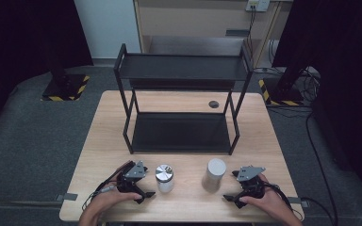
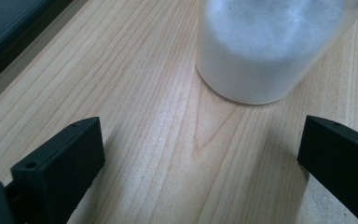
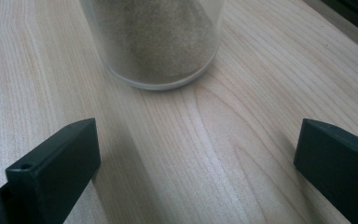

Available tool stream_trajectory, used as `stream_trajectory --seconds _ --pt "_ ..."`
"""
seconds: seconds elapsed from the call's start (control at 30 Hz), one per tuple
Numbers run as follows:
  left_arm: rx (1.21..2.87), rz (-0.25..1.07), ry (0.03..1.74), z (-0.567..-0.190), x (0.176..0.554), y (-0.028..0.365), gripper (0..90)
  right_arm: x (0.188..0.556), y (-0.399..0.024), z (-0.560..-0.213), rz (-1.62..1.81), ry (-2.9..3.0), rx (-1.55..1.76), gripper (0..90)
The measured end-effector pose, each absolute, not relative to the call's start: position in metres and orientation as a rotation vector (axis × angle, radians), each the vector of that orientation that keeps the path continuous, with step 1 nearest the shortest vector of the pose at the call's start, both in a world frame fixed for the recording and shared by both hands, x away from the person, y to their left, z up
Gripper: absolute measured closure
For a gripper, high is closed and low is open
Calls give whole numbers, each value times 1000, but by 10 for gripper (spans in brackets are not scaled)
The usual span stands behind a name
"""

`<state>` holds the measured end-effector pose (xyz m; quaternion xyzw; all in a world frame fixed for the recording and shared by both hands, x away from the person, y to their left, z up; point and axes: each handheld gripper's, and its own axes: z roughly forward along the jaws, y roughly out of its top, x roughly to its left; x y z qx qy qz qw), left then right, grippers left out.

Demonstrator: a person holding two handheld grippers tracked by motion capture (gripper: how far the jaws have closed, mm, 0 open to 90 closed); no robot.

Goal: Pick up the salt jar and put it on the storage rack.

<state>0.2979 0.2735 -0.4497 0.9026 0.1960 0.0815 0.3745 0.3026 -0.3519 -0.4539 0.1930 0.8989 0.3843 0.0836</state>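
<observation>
Two jars stand near the table's front edge. The left jar (image 1: pixel 164 179) has a shiny metal lid; the left gripper view shows its clear body (image 2: pixel 261 51) filled with white powder. The right jar (image 1: pixel 214 174) looks grey from above, and the right gripper view shows tan powder in it (image 3: pixel 158 37). My left gripper (image 1: pixel 147 181) lies just left of the lidded jar and points at it, open (image 2: pixel 200 140), nothing between its jaws. My right gripper (image 1: pixel 230 186) lies just right of the other jar, also open (image 3: pixel 198 140) and a short way from the glass.
A black two-tier metal rack (image 1: pixel 181 117) stands on the middle and back of the wooden table (image 1: pixel 99 141). A small round cable grommet (image 1: pixel 213 104) sits behind it. Grey carpet surrounds the table, with dark curtains at both sides.
</observation>
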Motion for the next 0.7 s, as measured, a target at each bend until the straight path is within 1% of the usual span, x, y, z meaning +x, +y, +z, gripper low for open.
stream_trajectory --seconds 0.5,0.7 --pt "2302 200 500 -451 297 275 0 302 -352 -454 1148 2680 581 12" --pt "2290 195 499 -448 296 280 22 302 -352 -454 1147 2680 582 12"
